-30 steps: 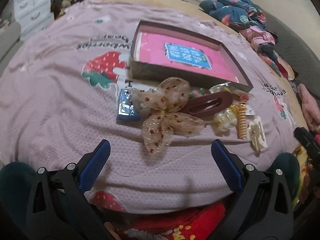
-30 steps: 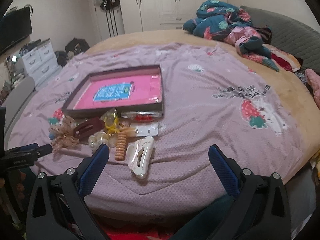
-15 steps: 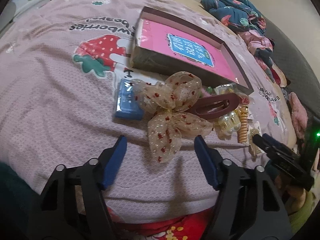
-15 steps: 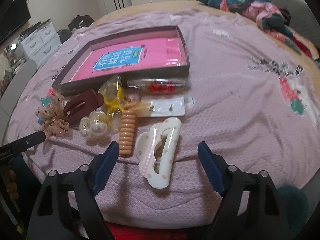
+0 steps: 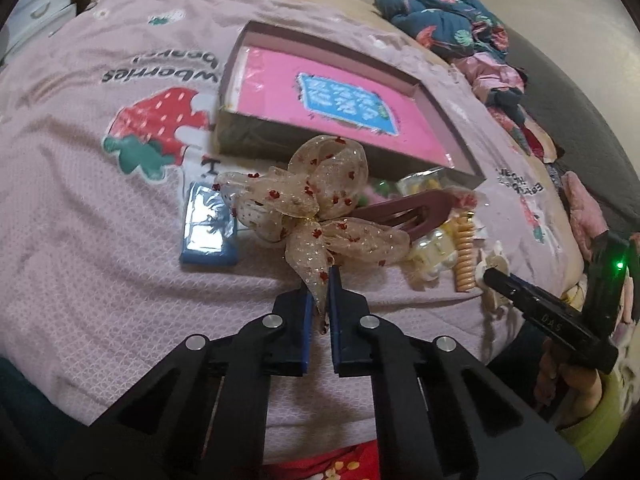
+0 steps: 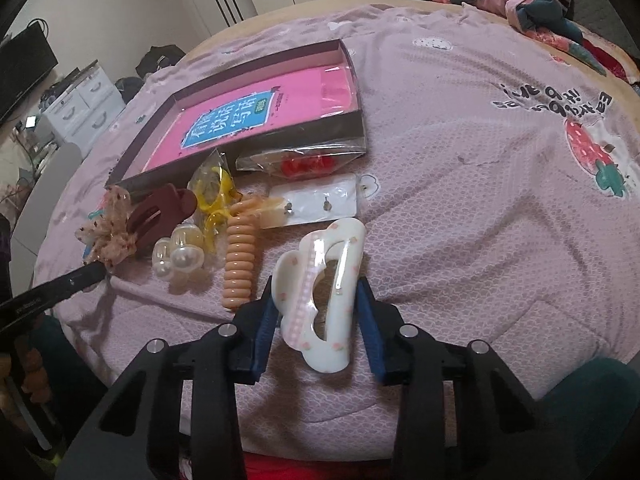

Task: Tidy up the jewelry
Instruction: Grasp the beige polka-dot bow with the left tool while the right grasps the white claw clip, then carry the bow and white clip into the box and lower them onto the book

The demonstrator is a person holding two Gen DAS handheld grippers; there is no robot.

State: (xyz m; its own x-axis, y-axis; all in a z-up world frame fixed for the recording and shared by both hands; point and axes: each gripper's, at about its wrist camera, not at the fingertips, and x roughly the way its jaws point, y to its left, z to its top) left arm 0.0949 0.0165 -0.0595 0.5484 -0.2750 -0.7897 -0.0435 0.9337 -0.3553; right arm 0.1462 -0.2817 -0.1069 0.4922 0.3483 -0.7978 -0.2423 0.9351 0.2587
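Note:
A pile of hair accessories lies on the pink bedspread in front of a shallow brown box [image 5: 460,98] with a pink booklet inside. My left gripper [image 5: 320,308] is shut on the lower tail of a sheer beige bow with red dots [image 5: 316,208]. My right gripper [image 6: 318,316] has closed around a white claw clip [image 6: 320,288], its pads touching the clip's sides. A maroon clip [image 5: 408,210], a pearl clip [image 6: 180,254], an orange spiral tie [image 6: 238,266] and an earring card [image 6: 320,204] lie between them.
A blue packet [image 5: 208,226] lies left of the bow. A bag of red beads [image 6: 304,162] leans on the box [image 6: 248,92]. Crumpled clothes [image 5: 460,28] are heaped at the bed's far side. A white dresser [image 6: 80,108] stands beyond the bed.
Both grippers moved forward and closed: the left onto the bow's tail, the right around the white claw clip.

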